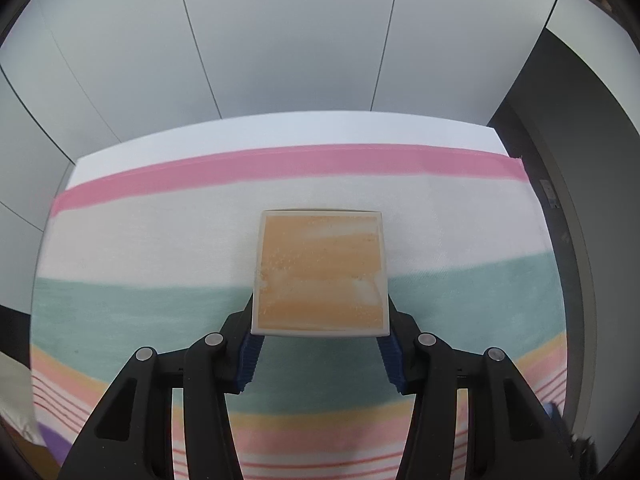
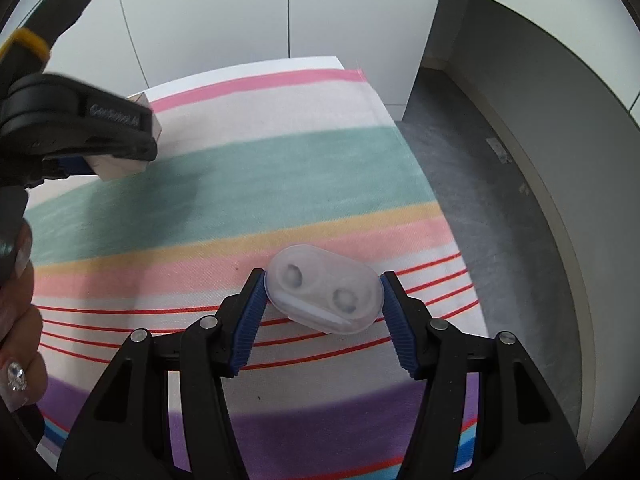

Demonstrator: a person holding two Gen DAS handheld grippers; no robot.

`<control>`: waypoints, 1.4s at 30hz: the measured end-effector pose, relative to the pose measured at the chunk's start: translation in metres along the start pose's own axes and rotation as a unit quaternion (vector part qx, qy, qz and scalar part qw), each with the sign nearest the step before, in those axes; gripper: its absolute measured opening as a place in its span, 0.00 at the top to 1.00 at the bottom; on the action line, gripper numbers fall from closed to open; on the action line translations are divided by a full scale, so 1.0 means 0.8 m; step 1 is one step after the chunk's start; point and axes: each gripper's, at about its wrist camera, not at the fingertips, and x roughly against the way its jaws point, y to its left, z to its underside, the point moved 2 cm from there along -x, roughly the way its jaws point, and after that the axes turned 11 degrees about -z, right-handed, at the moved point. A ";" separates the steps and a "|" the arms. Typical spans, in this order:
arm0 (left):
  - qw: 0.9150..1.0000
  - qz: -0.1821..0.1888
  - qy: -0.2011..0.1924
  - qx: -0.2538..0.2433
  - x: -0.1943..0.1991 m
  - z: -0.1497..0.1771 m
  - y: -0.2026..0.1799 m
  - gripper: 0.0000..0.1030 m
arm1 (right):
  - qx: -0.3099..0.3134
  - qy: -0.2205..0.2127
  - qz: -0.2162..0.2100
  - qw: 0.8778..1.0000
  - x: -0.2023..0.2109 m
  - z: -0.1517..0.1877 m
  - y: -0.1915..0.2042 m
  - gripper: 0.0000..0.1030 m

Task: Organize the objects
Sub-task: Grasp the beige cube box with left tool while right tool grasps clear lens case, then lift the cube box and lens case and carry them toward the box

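A square box with an orange top and a white rim sits between the blue pads of my left gripper, which is shut on its near sides. In the right wrist view that same box hangs a little above the cloth at upper left, in the left gripper. My right gripper is shut on a translucent oval case with two round wells. A pad presses on each end of the case, low over the red-lined stripes.
A striped cloth in pink, white, teal, peach and purple covers the table. The table's right edge drops to a dark grey floor. White wall panels stand behind. A person's hand holds the left tool.
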 end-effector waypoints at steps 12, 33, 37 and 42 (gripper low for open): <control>0.999 -0.024 -0.046 -0.002 0.118 0.028 0.084 0.50 | 0.015 -0.028 -0.013 0.999 0.081 -0.045 0.037 0.42; 0.985 -0.078 -0.154 0.012 0.418 0.068 0.251 0.50 | 0.101 -0.105 -0.053 0.988 0.344 -0.112 0.141 0.42; 0.975 -0.124 -0.185 0.007 0.464 0.094 0.265 0.50 | 0.111 -0.119 -0.060 0.985 0.393 -0.112 0.153 0.42; 0.975 -0.127 -0.183 -0.004 0.482 0.125 0.275 0.50 | 0.125 -0.127 -0.064 0.982 0.419 -0.098 0.161 0.42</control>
